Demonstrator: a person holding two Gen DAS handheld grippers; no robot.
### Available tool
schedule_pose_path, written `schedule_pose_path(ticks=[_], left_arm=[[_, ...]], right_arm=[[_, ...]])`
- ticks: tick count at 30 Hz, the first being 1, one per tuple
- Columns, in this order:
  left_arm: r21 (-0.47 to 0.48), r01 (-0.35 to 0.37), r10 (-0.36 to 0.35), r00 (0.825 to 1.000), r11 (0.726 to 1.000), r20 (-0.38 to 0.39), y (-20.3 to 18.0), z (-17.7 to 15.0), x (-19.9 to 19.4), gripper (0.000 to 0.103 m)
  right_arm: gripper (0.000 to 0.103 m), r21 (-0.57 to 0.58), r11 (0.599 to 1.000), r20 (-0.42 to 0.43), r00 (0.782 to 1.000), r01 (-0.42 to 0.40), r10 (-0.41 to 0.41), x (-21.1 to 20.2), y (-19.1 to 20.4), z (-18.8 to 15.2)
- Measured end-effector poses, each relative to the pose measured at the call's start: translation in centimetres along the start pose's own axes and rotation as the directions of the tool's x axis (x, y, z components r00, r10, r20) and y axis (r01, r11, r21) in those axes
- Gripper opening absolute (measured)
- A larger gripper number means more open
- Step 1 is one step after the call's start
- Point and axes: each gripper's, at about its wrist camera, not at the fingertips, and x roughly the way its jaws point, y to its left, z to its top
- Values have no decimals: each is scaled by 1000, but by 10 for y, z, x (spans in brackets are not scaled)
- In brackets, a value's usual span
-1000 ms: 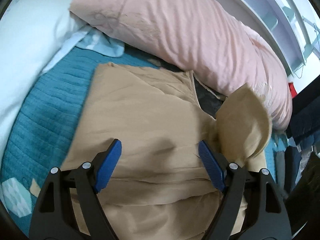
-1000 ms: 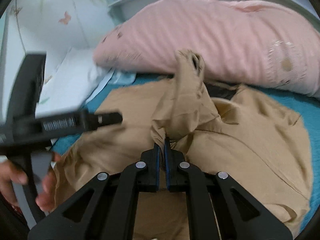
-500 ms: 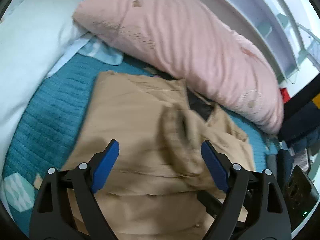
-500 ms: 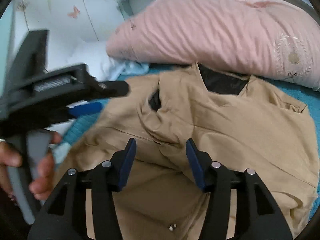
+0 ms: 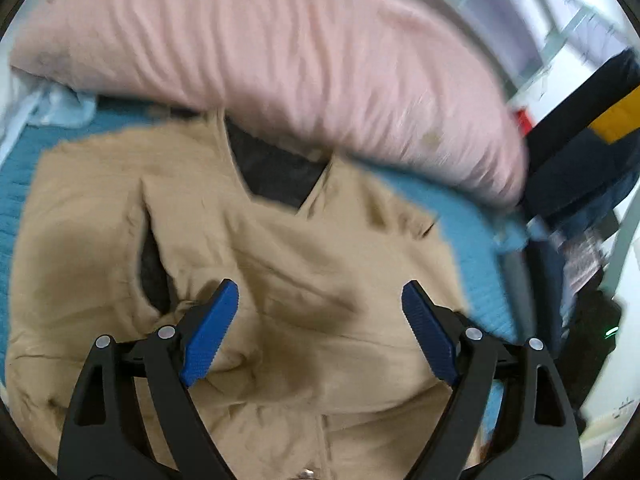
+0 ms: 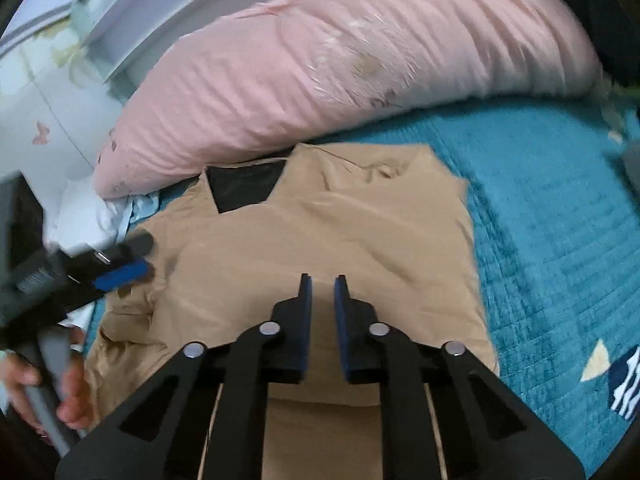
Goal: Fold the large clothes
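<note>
A tan jacket [image 5: 280, 264] with a black lining at its collar lies on the teal bedspread [image 6: 560, 216], sleeves folded in over the body; it also shows in the right wrist view [image 6: 340, 232]. My left gripper [image 5: 320, 312] is open wide and empty, just above the jacket's middle. My right gripper [image 6: 323, 284] hovers over the jacket's lower middle, jaws nearly together with a narrow gap and nothing between them. The left gripper also shows at the left in the right wrist view [image 6: 116, 264], over the jacket's left edge.
A long pink pillow [image 6: 320, 68] lies along the jacket's far side, also in the left wrist view [image 5: 280, 48]. A white pillow [image 6: 80, 208] sits at the far left. Dark clothes [image 5: 584, 152] are piled at the right. A white headboard shelf [image 6: 160, 4] stands behind.
My right gripper let go of the sleeve it was carrying, dropped it across the jacket, then moved right and narrowed its jaws. My left gripper stayed open and swung right.
</note>
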Motion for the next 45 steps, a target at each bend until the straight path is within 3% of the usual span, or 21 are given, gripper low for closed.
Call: schedule_pose_path(ticks=[2,3,5,9,14,18,21,26,30,32,36,39,40,45], left_arm=[[-37,-78,74,993,996,-90,18,-3,23,77],[-78,-91,83,991,993,-106,32,-7,27,68],[-122,-78,68,994,989,-85,49,-12,23,61],[-92,-123,117,991,988,-69,58,-24,16,50],[-116,-100,92,993,988,-74,63,-23,17,48],[-119,-100,91,993,988,-81,64,-22,16,45],[-135,-102,92,992,986,-82,68,-23,16,40],[-127,-100,90,993,987,-80,71,-24,16,39],[-129,-89,79,994,988,-77,72,-21,16,39],[-141,-46,36,997,989,-75,75,-19,10,42],[-128,97,-104,993,987,-49,76,-9,-15,76],[-90,79,-78,997,993,19,82,4,-42,88],[-90,72,-70,997,993,29,88,9,-48,88],[-125,-100,101,995,987,3,139,41,-56,89]], right_arm=[[10,18,1000,-26,999,-19,20,4,-8,2],[10,22,1000,-32,999,-22,23,7,-12,2],[10,31,999,-77,997,-8,10,17,-19,-1],[7,48,999,-106,994,10,-5,29,-25,-8],[8,63,998,-134,991,4,5,32,-30,-11],[13,72,996,-35,998,-43,46,3,-28,6],[13,81,997,-23,1000,-7,9,5,-34,18],[7,88,995,-172,985,39,-24,60,-53,14],[7,81,996,-195,980,48,-31,62,-53,17],[11,70,997,-201,979,38,-23,56,-51,21],[21,85,996,-152,988,-16,29,35,-50,31],[35,76,997,-101,994,-31,38,19,-53,43],[35,73,997,-99,995,-24,31,18,-54,45],[35,102,995,-91,996,20,-10,23,-74,59]])
